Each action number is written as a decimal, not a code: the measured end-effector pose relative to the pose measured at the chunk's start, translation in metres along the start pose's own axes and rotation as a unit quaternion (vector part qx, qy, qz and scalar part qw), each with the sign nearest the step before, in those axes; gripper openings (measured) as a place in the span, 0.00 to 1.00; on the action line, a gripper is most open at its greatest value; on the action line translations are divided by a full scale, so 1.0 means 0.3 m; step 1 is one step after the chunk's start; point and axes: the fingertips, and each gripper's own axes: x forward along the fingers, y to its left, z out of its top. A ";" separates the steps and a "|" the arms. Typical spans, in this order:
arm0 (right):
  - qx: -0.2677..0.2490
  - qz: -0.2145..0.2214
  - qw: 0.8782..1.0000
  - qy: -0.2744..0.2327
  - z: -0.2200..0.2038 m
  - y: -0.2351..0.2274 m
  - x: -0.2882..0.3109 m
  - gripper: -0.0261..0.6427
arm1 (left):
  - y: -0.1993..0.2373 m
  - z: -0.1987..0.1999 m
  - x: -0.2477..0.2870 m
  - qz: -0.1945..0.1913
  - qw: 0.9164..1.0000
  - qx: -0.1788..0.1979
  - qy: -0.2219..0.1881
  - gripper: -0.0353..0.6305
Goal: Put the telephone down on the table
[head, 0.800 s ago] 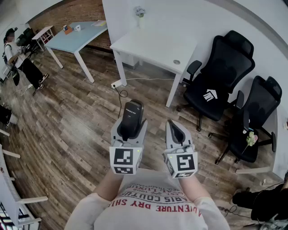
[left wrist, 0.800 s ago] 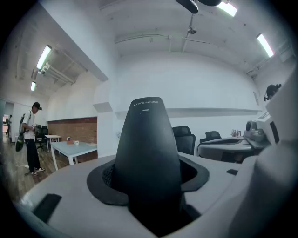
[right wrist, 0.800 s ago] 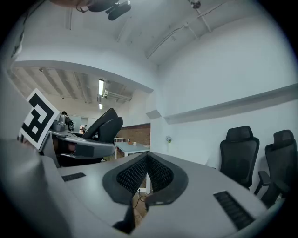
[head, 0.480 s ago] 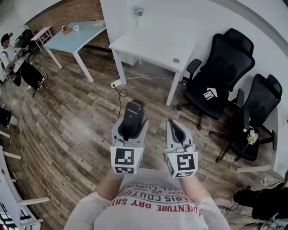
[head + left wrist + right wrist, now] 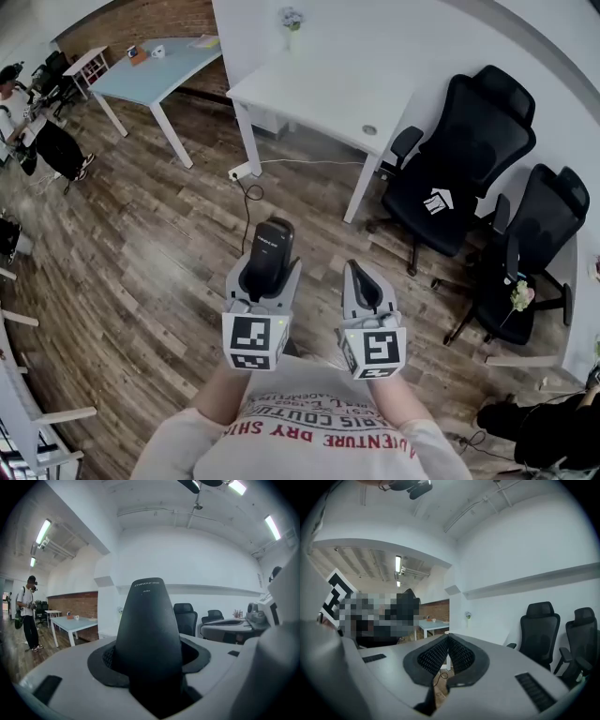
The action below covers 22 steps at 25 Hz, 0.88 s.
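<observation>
A black cordless telephone (image 5: 266,255) stands upright between the jaws of my left gripper (image 5: 263,277), which is shut on its lower half. In the left gripper view the telephone (image 5: 148,630) fills the middle, its top end pointing up and away. My right gripper (image 5: 364,286) is held beside the left one, shut with nothing between its pads (image 5: 447,656). Both are held in front of the person's chest, above the wooden floor. A white table (image 5: 323,98) stands ahead against the wall, its top bare apart from a small round thing.
Two black office chairs (image 5: 459,169) stand to the right of the white table. A cable and plug (image 5: 246,178) lie on the floor by the table leg. A light blue table (image 5: 159,70) is at far left, with a person (image 5: 42,131) standing near it.
Both grippers have dropped slightly lower in the head view, the telephone still in the left one. The room has shifted a little as the head moved.
</observation>
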 end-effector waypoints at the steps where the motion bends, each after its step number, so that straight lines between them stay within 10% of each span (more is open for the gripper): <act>1: 0.000 0.001 1.000 0.008 -0.005 0.002 0.016 0.08 | 0.007 -0.006 0.013 -0.002 1.000 -0.001 0.003 0.49; 22: 0.017 -0.097 0.995 0.005 0.117 -0.014 1.010 0.08 | 0.770 0.093 0.711 -0.087 0.996 -0.007 0.012 0.49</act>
